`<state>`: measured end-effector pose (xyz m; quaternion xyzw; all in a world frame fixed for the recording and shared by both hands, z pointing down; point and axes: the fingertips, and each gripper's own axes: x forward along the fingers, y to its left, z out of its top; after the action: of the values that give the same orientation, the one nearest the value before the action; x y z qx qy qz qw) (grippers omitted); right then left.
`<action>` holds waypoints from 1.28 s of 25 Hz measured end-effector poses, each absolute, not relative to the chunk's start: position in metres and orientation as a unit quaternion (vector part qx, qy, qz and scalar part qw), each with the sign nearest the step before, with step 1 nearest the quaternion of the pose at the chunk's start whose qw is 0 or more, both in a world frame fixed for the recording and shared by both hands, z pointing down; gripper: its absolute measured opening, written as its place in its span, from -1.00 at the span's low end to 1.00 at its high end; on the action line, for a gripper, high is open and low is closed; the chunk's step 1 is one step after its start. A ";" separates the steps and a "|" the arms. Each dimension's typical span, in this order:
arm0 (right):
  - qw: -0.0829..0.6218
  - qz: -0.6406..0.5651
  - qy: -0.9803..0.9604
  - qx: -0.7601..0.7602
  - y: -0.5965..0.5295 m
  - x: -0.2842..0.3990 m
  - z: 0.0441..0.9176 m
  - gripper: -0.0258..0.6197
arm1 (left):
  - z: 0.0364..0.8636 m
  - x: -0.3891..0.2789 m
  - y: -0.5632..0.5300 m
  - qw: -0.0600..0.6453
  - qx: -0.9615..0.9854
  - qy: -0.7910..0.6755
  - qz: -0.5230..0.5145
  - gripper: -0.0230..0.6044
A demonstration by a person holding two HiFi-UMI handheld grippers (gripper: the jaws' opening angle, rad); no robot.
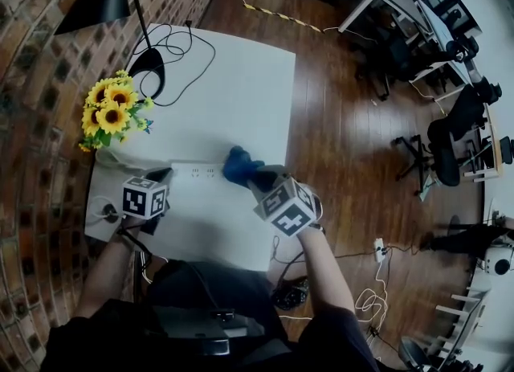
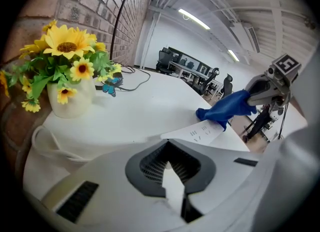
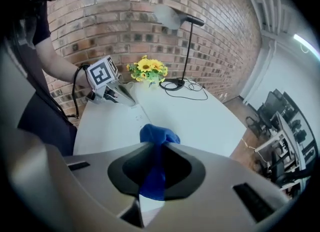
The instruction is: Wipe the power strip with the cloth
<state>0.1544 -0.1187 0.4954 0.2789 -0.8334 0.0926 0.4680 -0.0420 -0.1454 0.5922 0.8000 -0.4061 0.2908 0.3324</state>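
Pwr strip (image 1: 197,171) is laid on white bench (image 1: 241,89), toward its 6 o'clock side. Blue cloth (image 1: 238,164), at strip's 3 o'clock end, is pinched by R hand-held gripper (image 1: 259,177). L hand-held gripper (image 1: 163,176), jaws pressed together, is set at strip's 9 o'clock end.

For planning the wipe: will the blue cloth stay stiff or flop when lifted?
Probably floppy: the blue cloth bunches and droops from the right gripper, whose jaws pinch it. Probably light, since that small pinch holds the whole bunch. It should drape over the power strip.
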 end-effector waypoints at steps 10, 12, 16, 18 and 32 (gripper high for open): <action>0.586 0.028 -0.787 0.192 -0.128 0.120 0.577 -0.77 | 0.592 -0.041 -0.147 0.328 0.811 -0.396 0.278 -0.87; 0.583 0.039 -0.788 0.192 -0.126 0.119 0.586 -0.77 | 0.591 -0.041 -0.147 0.333 0.811 -0.392 0.279 -0.87; 0.563 0.058 -0.797 0.209 -0.130 0.119 0.588 -0.77 | 0.591 -0.041 -0.148 0.329 0.814 -0.388 0.282 -0.86; 0.559 0.056 -0.799 0.212 -0.131 0.117 0.589 -0.76 | 0.591 -0.042 -0.148 0.314 0.817 -0.385 0.294 -0.86; 0.506 0.031 -0.809 0.298 -0.133 0.099 0.587 -0.78 | 0.592 -0.039 -0.147 0.324 0.817 -0.373 0.297 -0.85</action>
<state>0.0992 -0.1331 0.5868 0.2984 -0.8086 0.0313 0.5061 -0.0385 -0.1471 0.5917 0.8169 -0.3734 0.2967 0.3244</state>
